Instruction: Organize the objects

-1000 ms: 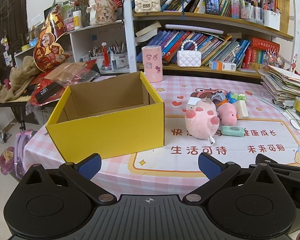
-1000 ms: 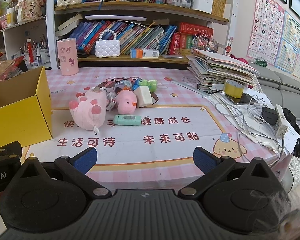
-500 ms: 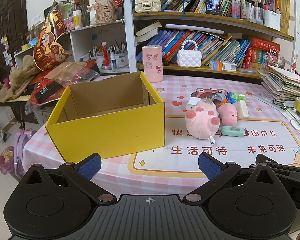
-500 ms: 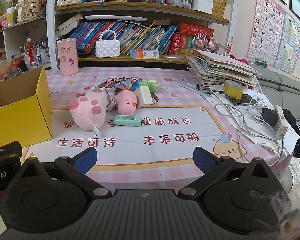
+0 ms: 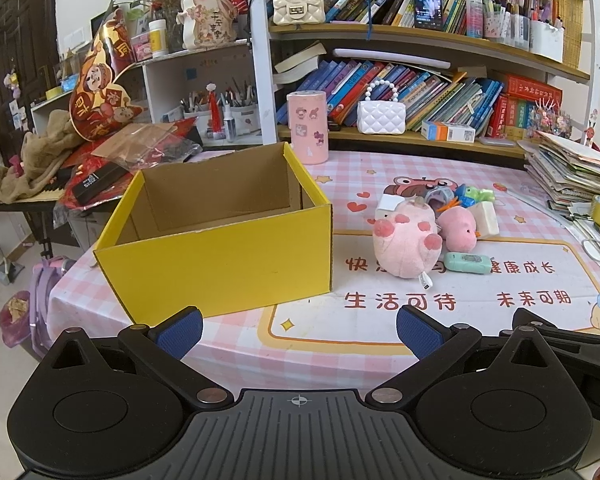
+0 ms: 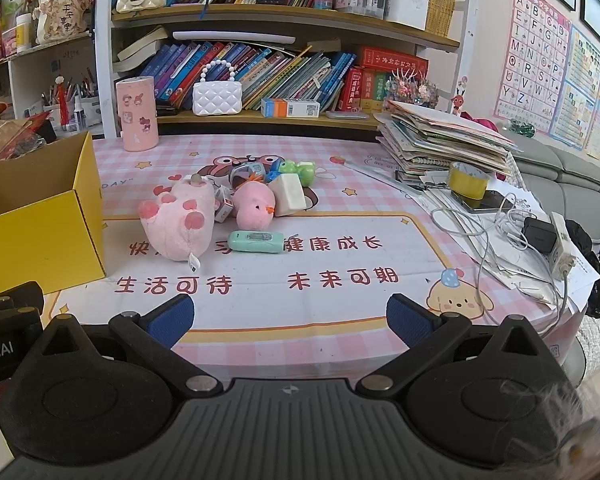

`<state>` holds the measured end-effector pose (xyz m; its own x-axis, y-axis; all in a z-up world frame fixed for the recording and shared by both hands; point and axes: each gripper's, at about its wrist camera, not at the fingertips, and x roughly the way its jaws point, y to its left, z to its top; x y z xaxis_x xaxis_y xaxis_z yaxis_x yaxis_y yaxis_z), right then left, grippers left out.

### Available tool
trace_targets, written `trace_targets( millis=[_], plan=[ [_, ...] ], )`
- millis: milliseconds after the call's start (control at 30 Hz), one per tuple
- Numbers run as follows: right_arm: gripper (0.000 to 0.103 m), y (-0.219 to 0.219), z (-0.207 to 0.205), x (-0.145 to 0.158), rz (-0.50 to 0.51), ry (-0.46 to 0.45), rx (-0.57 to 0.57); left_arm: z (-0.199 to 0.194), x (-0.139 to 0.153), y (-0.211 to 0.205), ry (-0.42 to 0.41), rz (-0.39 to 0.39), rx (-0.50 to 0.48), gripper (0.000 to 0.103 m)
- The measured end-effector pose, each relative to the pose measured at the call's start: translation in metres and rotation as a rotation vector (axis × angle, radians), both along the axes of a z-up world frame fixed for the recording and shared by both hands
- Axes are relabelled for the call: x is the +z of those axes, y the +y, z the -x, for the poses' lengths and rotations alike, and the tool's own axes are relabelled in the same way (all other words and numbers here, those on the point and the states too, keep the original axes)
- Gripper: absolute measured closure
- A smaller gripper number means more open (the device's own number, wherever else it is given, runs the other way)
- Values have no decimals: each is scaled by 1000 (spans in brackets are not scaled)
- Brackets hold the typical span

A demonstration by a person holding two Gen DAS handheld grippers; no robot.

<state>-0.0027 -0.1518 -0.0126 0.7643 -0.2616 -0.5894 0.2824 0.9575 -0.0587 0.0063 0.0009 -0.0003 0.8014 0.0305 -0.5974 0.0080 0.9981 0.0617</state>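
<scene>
Left wrist view: the left gripper (image 5: pixel 297 330) hangs over the near table edge, fingers spread wide, holding nothing. The yellow box (image 5: pixel 223 264) stands open on the table (image 5: pixel 340 356); what shows of its inside is bare cardboard. To its right, apart from it, lies the toy pile: pink plush (image 5: pixel 406 242), smaller pink toy (image 5: pixel 458 230), mint device (image 5: pixel 468 263), white block (image 5: pixel 484 218) and green toy (image 5: pixel 474 194).

Right wrist view: the right gripper (image 6: pixel 287 320) is likewise spread and empty, short of the pile. Plush (image 6: pixel 177 222), mint device (image 6: pixel 255 241), white block (image 6: pixel 287 195) and green toy (image 6: pixel 297 168) all rest on the table; the box (image 6: pixel 39 236) sits at left.

Judgement: nothing appears boxed yet; every toy remains to be moved.
</scene>
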Motion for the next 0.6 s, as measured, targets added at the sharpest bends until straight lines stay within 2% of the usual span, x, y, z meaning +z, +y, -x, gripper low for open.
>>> trace_targets(
  millis=[600],
  plan=[
    [0,-4,-1,-1,-3,1,3,2,3,1,0,2,5,0]
  ],
)
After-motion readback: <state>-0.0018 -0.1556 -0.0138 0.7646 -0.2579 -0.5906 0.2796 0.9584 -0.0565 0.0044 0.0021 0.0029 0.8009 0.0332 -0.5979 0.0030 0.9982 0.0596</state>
